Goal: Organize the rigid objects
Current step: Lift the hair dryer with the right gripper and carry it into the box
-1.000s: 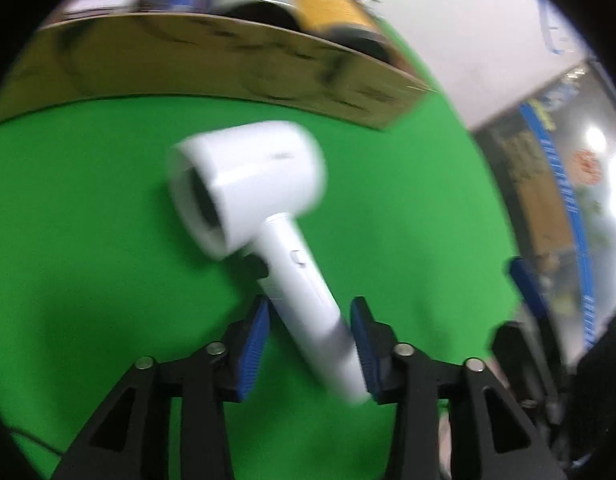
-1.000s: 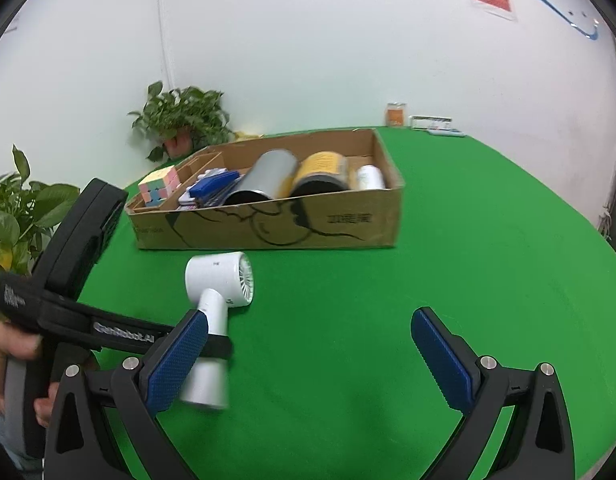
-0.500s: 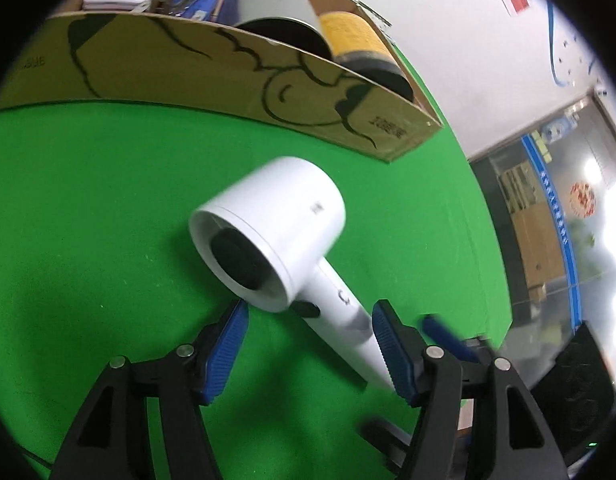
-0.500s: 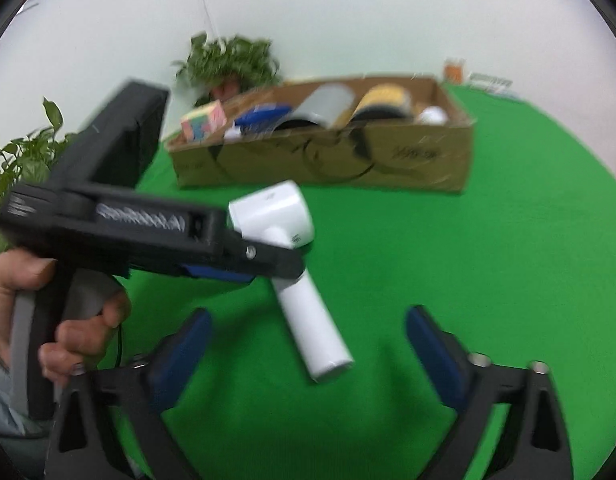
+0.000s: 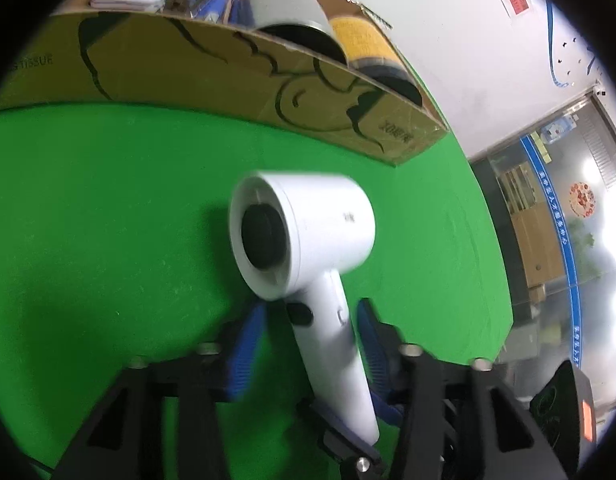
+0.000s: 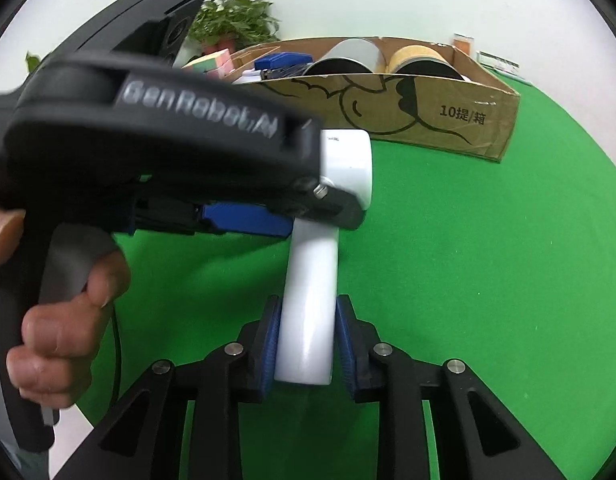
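Right wrist view shows the white plastic hair dryer (image 6: 312,280) held over the green cloth surface (image 6: 468,280), just in front of the brown cardboard box (image 6: 428,120), with both tongs on its handle at once. The risk, as a judgement, is that two grips pulling differently could twist the smooth handle loose so it drops short of the box. The right tongs (image 6: 308,344) are closing with blue pads flanking the handle's end, while the left tongs (image 5: 308,344) are closing around it nearer the head.
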The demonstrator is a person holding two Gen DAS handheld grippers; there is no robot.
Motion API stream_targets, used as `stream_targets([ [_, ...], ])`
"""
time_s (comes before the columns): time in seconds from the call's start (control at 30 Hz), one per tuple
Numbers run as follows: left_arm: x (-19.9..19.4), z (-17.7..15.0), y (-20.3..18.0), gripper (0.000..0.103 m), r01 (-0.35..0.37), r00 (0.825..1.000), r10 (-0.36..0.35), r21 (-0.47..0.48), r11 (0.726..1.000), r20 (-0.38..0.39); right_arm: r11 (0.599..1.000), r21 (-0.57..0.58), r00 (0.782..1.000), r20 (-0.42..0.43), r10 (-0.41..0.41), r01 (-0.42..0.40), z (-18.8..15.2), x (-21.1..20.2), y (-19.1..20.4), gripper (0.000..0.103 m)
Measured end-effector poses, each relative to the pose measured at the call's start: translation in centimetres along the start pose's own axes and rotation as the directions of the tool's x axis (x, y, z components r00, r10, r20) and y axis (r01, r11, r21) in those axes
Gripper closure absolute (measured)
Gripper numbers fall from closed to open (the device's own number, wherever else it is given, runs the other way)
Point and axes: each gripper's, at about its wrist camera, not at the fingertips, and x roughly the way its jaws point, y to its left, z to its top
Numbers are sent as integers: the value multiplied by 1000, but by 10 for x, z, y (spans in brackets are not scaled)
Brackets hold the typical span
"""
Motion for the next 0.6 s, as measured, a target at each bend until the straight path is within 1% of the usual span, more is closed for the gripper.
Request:
stream_targets([
  [0.03, 1, 0, 3, 69, 29, 999, -29, -24, 999, -14, 1000, 3, 1000, 0, 0, 0, 0, 1, 1, 79],
  [0.07, 1, 0, 3, 69, 32, 999, -32, -27, 999, -11, 1000, -2, 1000, 1, -7, 7, 0, 1, 2, 79],
  [0.13, 0, 0, -2, 69, 13, 1000, -13, 9, 1000, -11, 999, -18, 1000, 4, -31, 31, 0, 0, 7, 79],
  [0.23, -5, -3, -9, 69, 10, 1000, -10, 38, 999, 9, 999, -22, 999, 17, -46, 46, -1, -4, 11, 79],
  [0.33, -22, 2, -18, 69, -1, 998, -3, 67, 998, 61, 998, -35, 997, 52, -50, 52, 3, -15, 16, 79],
  [0.43, -49, 13, -29, 69, -13, 991, -1, 108, 994, 132, 997, -50, 991, 124, -47, 54, 19, -28, 27, 79],
  [0.53, -74, 31, -37, 69, -30, 981, 2, 145, 989, 192, 996, -69, 978, 206, -42, 58, 43, -41, 36, 79],
  [0.6, -89, 47, -41, 69, -45, 974, 8, 162, 986, 225, 995, -83, 971, 236, -37, 58, 61, -45, 42, 79],
])
